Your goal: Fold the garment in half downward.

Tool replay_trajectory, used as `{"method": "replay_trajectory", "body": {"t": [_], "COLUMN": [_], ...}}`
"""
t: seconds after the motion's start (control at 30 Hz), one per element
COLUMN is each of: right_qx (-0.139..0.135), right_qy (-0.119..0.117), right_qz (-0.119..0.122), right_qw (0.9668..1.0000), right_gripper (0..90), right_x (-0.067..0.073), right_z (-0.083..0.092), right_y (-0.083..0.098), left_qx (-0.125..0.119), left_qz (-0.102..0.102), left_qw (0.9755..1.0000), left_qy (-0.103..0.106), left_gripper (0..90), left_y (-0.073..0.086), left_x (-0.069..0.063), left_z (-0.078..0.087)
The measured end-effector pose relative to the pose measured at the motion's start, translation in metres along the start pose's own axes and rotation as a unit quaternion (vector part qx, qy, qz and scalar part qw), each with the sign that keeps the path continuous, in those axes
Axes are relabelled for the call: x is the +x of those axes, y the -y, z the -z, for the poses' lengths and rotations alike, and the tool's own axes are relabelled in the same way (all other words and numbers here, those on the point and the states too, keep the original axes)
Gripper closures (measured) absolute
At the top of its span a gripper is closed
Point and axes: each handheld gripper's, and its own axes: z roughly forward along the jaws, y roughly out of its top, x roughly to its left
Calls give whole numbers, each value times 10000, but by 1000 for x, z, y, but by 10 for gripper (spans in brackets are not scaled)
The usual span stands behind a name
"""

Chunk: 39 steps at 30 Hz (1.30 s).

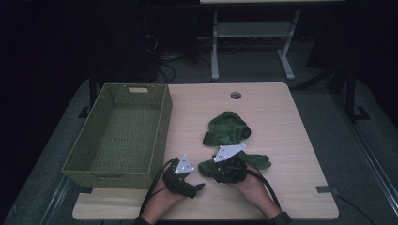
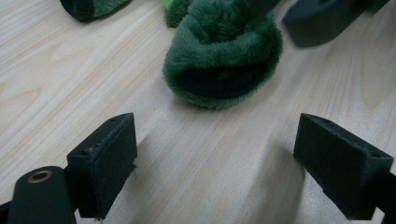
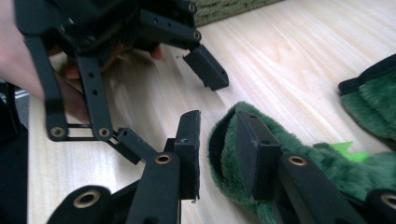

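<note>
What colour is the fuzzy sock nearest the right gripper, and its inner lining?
The sock is dark green fluffy pile with a black inner lining, clearest in the left gripper view.

We see 1 fuzzy green slipper lying with its cuff at the right hand-held gripper; another slipper lies just beyond.

The left hand-held gripper stands wide open over the wooden table, a fuzzy green slipper just ahead.
</note>
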Motion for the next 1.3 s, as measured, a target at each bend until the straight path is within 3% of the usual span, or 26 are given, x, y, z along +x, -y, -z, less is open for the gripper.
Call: {"method": "replay_trajectory", "body": {"t": [0.17,0.27,0.3,0.4,0.43,0.53,0.57,0.6,0.73,0.77,1.0,1.3], "right_qx": [178,244,389,512,569,486,493,469,463,359,-35,-406], "right_qy": [34,63,233,313,413,381,427,409,370,205,-76,51], "right_qz": [69,83,246,318,468,334,409,307,200,34,-291,-424], "right_qw": [9998,9996,9987,9977,9964,9975,9970,9976,9980,9991,9995,9983], "right_gripper": [707,688,675,669,663,682,745,767,790,790,779,773], "right_x": [0,0,-1,-1,0,1,-1,-1,-3,-4,-11,-23], "right_z": [-11,-15,-20,-26,-31,-31,-30,-30,-29,-26,-9,17], "right_y": [2,3,5,7,11,12,12,13,12,12,8,6], "left_qx": [22,8,11,28,-6,-7,-7,-8,4,7,13,-12], "left_qz": [-154,-136,-133,-189,-150,-148,-150,-128,-140,-132,-169,-144], "left_qw": [9998,9998,9998,9998,9998,9998,9998,9998,9998,9998,9998,9998], "left_qy": [83,112,122,108,115,116,116,120,118,122,108,111], "left_gripper": [127,127,127,127,127,127,127,127,127,127,127,127], "left_y": [0,0,0,0,0,0,0,0,0,0,0,0], "left_x": [1,0,0,1,0,0,0,0,0,0,0,0], "left_z": [1,0,0,1,0,0,0,0,0,0,1,0]}}
